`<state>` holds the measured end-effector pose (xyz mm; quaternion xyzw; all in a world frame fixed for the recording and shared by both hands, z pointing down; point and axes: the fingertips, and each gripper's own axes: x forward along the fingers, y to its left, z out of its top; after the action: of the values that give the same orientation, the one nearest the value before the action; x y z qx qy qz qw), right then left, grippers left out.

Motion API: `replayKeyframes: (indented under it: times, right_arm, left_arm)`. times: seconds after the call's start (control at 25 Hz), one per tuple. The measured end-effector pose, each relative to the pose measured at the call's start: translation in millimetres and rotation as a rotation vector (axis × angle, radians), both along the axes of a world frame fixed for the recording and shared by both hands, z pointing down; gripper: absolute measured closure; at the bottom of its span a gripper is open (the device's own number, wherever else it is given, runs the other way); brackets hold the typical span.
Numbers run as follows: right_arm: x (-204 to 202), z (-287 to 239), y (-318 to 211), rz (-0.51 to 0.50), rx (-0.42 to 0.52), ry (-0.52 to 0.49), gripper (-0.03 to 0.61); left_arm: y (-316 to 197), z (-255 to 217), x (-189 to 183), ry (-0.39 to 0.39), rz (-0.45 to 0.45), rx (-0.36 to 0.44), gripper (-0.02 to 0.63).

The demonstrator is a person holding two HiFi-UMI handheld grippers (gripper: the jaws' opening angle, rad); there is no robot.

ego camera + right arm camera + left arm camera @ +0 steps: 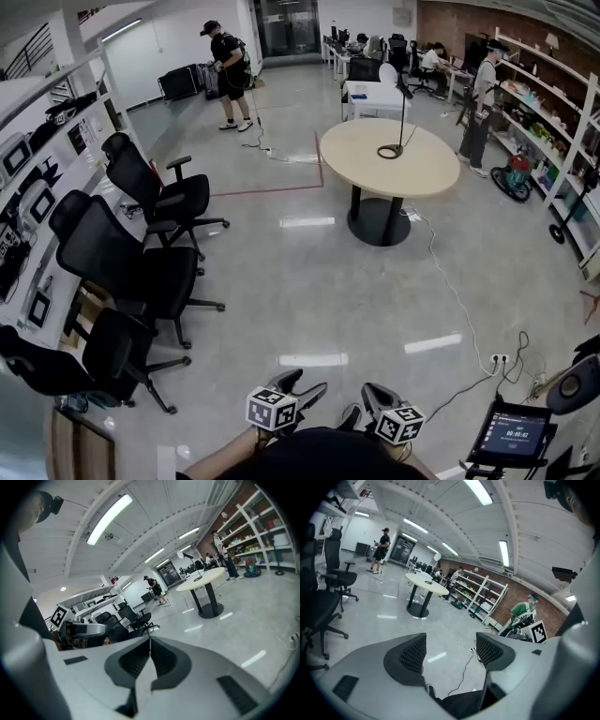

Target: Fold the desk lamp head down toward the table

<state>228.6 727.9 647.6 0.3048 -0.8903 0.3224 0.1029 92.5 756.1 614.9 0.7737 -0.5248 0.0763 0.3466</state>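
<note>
1. Head view: office chairs (155,202) at left; cable (450,286) trailing across floor toward round table (352,155).
2. Desk lamp (403,120): on that table, well ahead, stem upright.
3. Left gripper (450,651): jaws apart, empty. Right gripper (150,654): jaws together.

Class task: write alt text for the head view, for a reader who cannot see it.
A desk lamp stands upright on a round table far across a glossy floor, well beyond the left tongs and right tongs at the bottom edge. Black office chairs line the left side.
</note>
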Motion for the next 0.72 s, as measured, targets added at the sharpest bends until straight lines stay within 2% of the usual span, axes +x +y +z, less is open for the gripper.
replayKeyframes:
  times: [0.28, 0.72]
  right_arm:
    - [8, -10, -73, -0.083, 0.034, -0.016, 0.574]
    - [1, -1, -126, -0.179, 0.0, 0.008, 0.574]
  left_arm:
    - [-62, -21, 22, -0.049, -0.029, 0.048, 0.269]
    - [-112, -8, 17, 0.01, -0.126, 0.003, 0.27]
